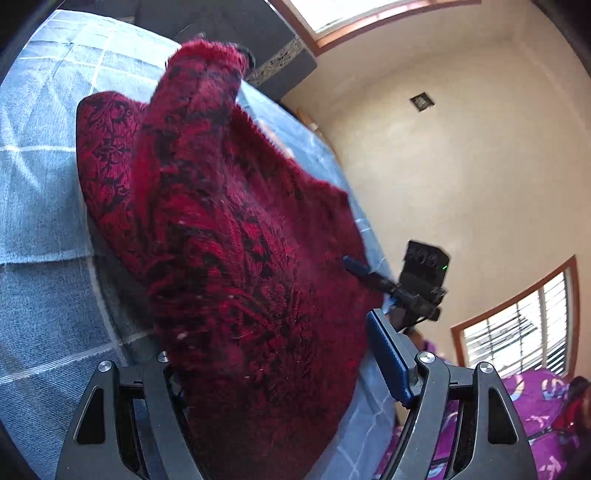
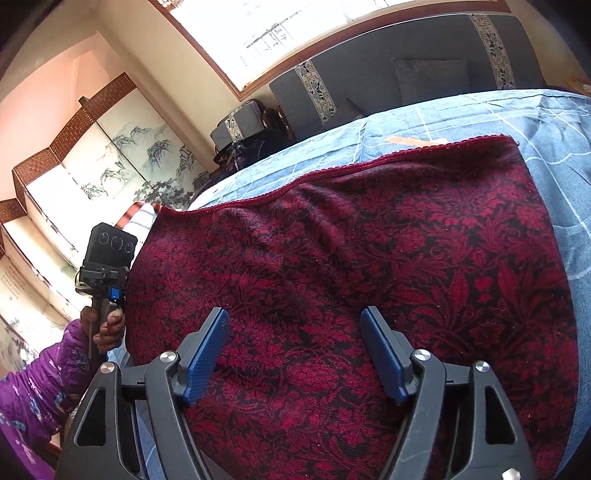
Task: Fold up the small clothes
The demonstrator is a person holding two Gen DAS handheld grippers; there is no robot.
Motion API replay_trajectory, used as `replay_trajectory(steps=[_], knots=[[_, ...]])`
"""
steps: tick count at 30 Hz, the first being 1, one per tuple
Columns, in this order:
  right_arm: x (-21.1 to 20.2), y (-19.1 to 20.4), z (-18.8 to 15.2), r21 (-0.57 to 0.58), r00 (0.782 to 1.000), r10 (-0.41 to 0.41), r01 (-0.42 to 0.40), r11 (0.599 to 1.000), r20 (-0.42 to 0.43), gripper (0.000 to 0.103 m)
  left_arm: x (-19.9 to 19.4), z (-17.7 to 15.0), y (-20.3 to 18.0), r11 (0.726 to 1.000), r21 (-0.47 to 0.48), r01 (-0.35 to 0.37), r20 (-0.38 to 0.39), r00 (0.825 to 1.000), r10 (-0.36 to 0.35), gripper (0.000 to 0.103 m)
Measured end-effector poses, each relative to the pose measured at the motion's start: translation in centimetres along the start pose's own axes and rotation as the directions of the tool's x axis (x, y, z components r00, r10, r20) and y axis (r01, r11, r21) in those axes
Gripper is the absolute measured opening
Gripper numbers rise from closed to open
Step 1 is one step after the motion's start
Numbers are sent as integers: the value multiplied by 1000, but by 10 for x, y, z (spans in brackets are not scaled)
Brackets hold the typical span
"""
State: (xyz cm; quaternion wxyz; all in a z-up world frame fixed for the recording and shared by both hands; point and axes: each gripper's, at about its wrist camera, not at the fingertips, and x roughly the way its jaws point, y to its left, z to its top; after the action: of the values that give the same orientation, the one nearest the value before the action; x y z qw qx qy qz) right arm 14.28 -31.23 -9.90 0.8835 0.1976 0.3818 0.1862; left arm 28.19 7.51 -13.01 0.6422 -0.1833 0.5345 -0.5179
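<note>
The red patterned cloth (image 2: 351, 277) lies spread on the bed (image 2: 461, 110). The right tool (image 2: 295, 354) hovers wide and empty above it; the left tool (image 1: 273, 354), at nine o'clock, seems wide around bunched cloth. Its loose fold may slump.

Bright daylight from window (image 2: 295, 33), glare there; fisheye edges dark, garment (image 1: 221, 229) blurred

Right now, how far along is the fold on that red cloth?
Partly done: the red patterned cloth lies flat on the blue bedspread, one end already lifted over in a fold. In hand: nothing, the right gripper hovers open. Left: the left gripper to finish the fold.
</note>
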Motion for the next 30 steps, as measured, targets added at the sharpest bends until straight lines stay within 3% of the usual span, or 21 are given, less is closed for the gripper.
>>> replay_trajectory(steps=[2, 7, 9, 10, 11, 12, 13, 17, 19, 20, 21, 23, 25, 30], knots=[[1, 3, 0, -7, 1000, -6, 6, 1000, -2, 73, 5, -6, 3, 999, 30, -44, -19, 999, 44, 75], [3, 7, 1, -19, 1000, -14, 14, 1000, -2, 76, 0, 0, 13, 1000, -17, 2, 48, 999, -2, 75], [3, 8, 1, -20, 1000, -16, 16, 1000, -1, 76, 2, 3, 13, 999, -34, -17, 73, 997, 19, 74], [2, 8, 0, -20, 1000, -16, 16, 1000, 0, 76, 5, 3, 10, 998, -42, -39, 78, 996, 43, 69], [2, 8, 1, -21, 1000, -15, 15, 1000, -1, 76, 6, 3, 8, 996, -37, -78, 86, 993, 80, 47], [2, 8, 1, -20, 1000, -14, 14, 1000, -1, 76, 7, 2, 3, 991, -28, -130, 98, 986, 132, 36], [2, 8, 0, -19, 1000, -13, 13, 1000, -1, 76, 7, 1, 0, 985, -27, -168, 111, 979, 170, 30], [0, 9, 4, 26, 1000, -15, 15, 1000, -7, 77, 9, 1, -20, 969, -48, -244, 130, 960, 248, 29], [-4, 17, 13, 55, 999, 50, -51, 997, 17, 76, 12, 4, -30, 962, -56, -266, 115, 956, 271, 29], [-3, 25, 19, 38, 999, 47, -47, 998, 12, 75, 12, 5, -35, 957, -52, -285, 108, 951, 289, 29], [-1, 35, 25, 9, 999, 41, -41, 999, 5, 71, 12, 7, -39, 951, -53, -303, 102, 946, 307, 29], [6, 53, 38, -45, 999, 51, -51, 998, -5, 49, 13, 9, -49, 943, -63, -326, 91, 939, 330, 29], [25, 62, 51, -65, 999, 14, -17, 998, -52, 10, 17, 11, -60, 933, -64, -353, 79, 930, 358, 28], [82, 47, 77, 16, 989, 29, -27, 1000, -145, 8, 24, 19, -84, 917, -121, -381, 34, 921, 388, 28]])
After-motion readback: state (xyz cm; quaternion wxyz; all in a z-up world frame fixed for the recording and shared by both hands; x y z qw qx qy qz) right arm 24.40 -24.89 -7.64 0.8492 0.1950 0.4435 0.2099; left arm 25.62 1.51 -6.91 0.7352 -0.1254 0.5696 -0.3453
